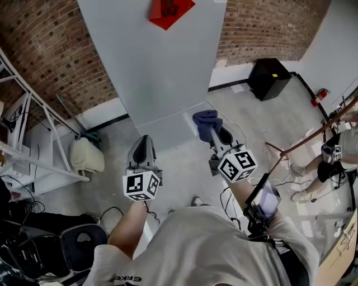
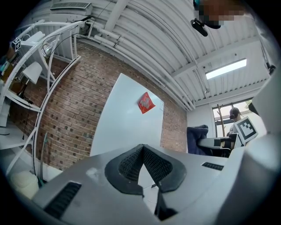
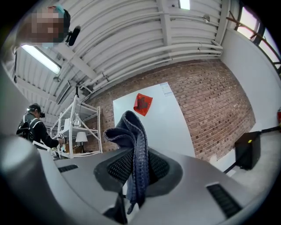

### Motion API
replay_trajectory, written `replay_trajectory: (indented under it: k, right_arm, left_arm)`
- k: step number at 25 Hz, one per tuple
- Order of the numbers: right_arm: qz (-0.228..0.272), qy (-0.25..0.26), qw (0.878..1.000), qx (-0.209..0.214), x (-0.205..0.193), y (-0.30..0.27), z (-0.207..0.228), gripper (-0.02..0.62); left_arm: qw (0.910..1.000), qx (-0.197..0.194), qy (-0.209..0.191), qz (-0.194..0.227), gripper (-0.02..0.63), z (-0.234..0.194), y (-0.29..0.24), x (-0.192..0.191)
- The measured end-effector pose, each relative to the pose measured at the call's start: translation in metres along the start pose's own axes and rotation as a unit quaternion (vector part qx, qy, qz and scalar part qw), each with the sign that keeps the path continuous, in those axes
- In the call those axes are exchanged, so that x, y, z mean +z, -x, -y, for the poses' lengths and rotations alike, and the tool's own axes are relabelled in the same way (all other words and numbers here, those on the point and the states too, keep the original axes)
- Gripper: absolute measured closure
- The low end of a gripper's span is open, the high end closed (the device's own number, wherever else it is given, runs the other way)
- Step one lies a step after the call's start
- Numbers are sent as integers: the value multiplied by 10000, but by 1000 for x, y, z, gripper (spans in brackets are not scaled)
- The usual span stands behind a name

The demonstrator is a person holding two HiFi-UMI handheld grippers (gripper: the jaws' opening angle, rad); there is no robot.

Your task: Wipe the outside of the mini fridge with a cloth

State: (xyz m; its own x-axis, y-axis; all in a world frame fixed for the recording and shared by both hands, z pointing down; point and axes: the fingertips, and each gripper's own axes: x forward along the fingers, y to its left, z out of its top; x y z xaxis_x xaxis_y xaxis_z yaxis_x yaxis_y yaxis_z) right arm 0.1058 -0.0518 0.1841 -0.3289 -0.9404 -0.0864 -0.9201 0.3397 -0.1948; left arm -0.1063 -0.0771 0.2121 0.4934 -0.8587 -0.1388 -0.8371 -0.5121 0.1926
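The mini fridge [image 1: 156, 61] is a tall pale-grey box against the brick wall, with a red sticker [image 1: 169, 11] on its front. In the left gripper view the mini fridge [image 2: 125, 118] stands ahead, and the right gripper view shows the mini fridge [image 3: 162, 121] too. A dark blue cloth [image 1: 206, 124] is pinched in my right gripper [image 1: 215, 137], a short way from the fridge's lower part. The cloth [image 3: 134, 149] sticks up folded between the jaws. My left gripper [image 1: 143, 146] is shut and holds nothing, just short of the fridge's base.
A white metal shelf rack [image 1: 28, 139] stands at the left with a cream container [image 1: 86, 155] beside it. A black box [image 1: 269, 78] sits by the wall at right. Cables lie on the floor. A person [image 1: 335, 159] sits at the far right.
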Motion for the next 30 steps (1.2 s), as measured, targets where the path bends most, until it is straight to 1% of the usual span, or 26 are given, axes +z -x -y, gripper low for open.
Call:
replay_trajectory:
  k: [11, 17, 24, 30]
  right_arm:
    - [-10, -219, 9997, -44, -6, 13, 1, 537]
    - [-76, -194, 9998, -32, -7, 21, -2, 537]
    - [-140, -148, 9998, -46, -2, 25, -3, 537]
    - [-215, -72, 9997, -22, -7, 23, 3, 537]
  left_arm:
    - [10000, -32, 1, -13, 603, 11, -1, -3]
    - [9999, -116, -5, -85, 603, 20, -1, -6]
    - [9997, -154, 89, -163, 603, 26, -4, -10]
    - [9995, -202, 123, -214, 603, 31, -16, -22]
